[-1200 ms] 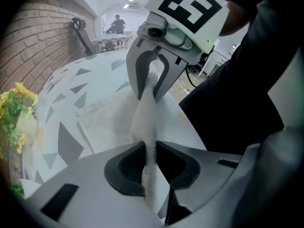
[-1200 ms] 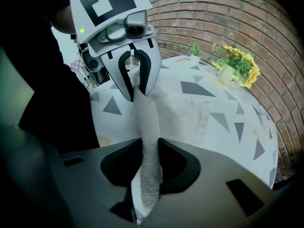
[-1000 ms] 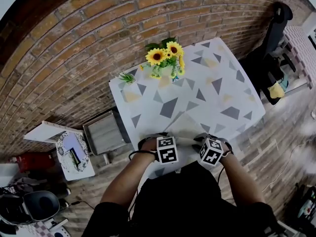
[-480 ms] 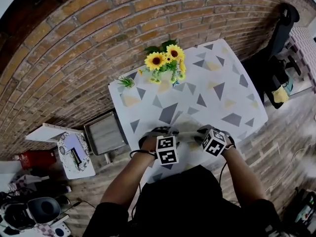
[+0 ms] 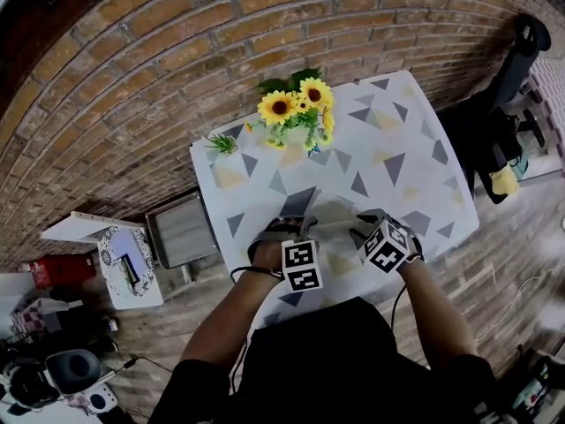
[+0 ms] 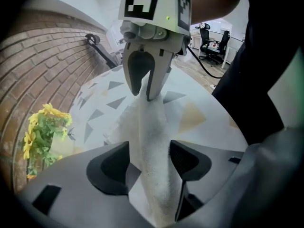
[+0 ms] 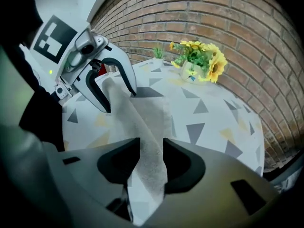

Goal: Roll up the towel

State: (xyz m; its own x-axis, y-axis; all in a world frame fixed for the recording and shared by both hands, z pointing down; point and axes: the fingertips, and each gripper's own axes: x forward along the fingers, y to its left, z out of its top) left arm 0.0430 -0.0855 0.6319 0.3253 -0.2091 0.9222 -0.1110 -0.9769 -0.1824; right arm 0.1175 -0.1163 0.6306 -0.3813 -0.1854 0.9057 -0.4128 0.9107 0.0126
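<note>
Because it is soft, light terry cloth, the towel (image 6: 152, 141) will sag, crease and slide on the smooth patterned tabletop (image 5: 397, 148) rather than hold a shape. It is best taken at both ends of its rolled or folded edge and kept taut between the two grips. It lies at the near edge of the tabletop, in front of the person, bunched into a narrow band that runs from one gripper to the other.

The left gripper (image 6: 149, 163) has just been opening its jaws. They stand wide around the band, with a clear gap on one side, so they no longer pinch it. The right gripper (image 7: 151, 160) has also been opening but stands narrower, and the band fills the space between its pads and meets both.

In the head view, the hands and marker cubes cover nearly all of the towel, so I cannot tell how much is rolled and how much lies flat. In each gripper view the band's lower end disappears beneath the gripper body. The person's torso hides the near corners of the tabletop. The sunflowers (image 5: 296, 104) stand well apart at the far edge.
</note>
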